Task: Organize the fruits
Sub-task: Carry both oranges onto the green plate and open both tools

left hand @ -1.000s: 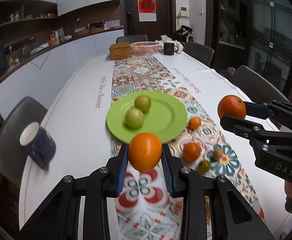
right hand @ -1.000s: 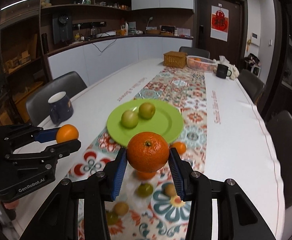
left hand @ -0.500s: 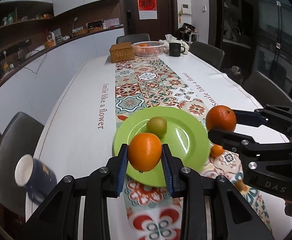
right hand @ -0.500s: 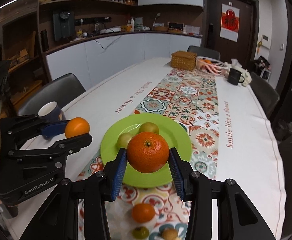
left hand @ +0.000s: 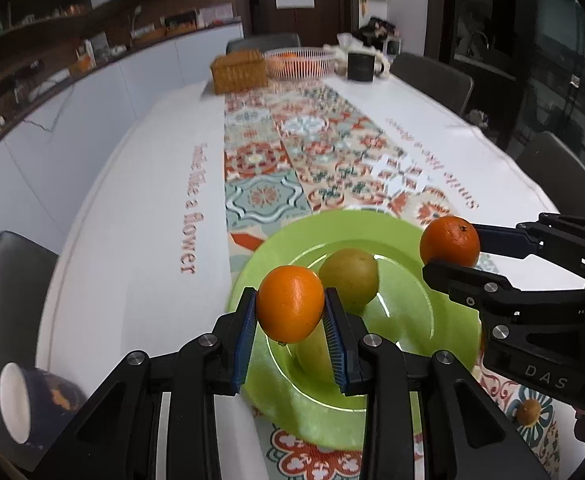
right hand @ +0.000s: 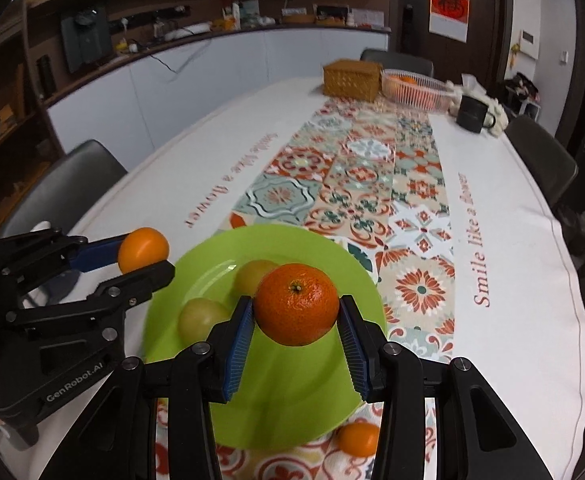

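Both grippers have been carried forward over the table since the earlier frames: the green plate (left hand: 252, 280), formerly seen ahead of the fingers, is now seen directly beneath them in both wrist views. The left gripper (left hand: 291, 322) is clamped on a smooth orange (left hand: 290, 303), held above the near left part of the plate. The right gripper (right hand: 295, 326) is clamped on a darker, pebbled orange (right hand: 295, 305), held above the plate's near right part. Neither fruit is shown touching the plate.

Two green fruits are seen already lying in the plate: a rear green fruit (right hand: 252, 276) and a nearer green fruit (right hand: 201, 318), the latter largely hidden behind the fingers in the left view. A small orange (right hand: 358, 438) and a small brown fruit (left hand: 528, 411), which earlier lay ahead of the grippers, are now seen near the frame edges, on the patterned runner (right hand: 356, 184) beside the plate.

The transport step is judged nearly complete; lowering and release onto bare plate surface, clear of the green fruits, is judged to remain. Rolling after release is the likely hazard.
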`<action>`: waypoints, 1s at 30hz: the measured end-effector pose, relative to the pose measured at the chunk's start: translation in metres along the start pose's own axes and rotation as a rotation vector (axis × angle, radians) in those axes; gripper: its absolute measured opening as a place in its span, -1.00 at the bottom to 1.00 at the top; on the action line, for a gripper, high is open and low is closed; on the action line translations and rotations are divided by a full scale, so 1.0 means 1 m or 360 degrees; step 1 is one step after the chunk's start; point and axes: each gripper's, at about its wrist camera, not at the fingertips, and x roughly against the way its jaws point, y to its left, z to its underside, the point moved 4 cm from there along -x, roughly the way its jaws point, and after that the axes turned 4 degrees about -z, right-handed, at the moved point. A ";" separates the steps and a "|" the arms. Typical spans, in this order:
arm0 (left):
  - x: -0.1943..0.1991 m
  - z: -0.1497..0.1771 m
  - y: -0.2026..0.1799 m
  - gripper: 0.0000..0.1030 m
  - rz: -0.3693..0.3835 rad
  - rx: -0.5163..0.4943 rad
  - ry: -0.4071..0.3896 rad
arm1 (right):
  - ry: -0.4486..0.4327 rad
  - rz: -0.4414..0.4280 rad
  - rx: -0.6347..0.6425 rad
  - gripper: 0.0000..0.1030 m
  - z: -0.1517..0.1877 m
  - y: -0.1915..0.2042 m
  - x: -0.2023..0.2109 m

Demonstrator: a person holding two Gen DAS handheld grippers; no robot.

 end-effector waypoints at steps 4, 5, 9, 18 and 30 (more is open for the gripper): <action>-0.022 0.002 0.001 -0.36 0.0018 0.0007 0.0090 | 0.0081 0.0014 -0.0004 -0.16 0.005 -0.004 -0.019; -0.026 0.002 0.001 -0.36 0.0027 0.0011 0.0107 | 0.0095 0.0018 -0.0003 -0.16 0.007 -0.005 -0.023; -0.034 0.003 0.000 -0.36 0.0028 0.0012 0.0139 | 0.0135 0.0011 0.0001 -0.15 0.012 -0.004 -0.032; -0.023 0.005 -0.003 -0.09 0.0038 -0.0004 0.0105 | 0.0134 0.0001 -0.0009 0.01 0.019 -0.006 -0.030; 0.047 0.016 -0.012 0.03 0.0029 0.0053 -0.0037 | -0.0074 0.0006 0.0025 0.16 0.024 0.002 0.042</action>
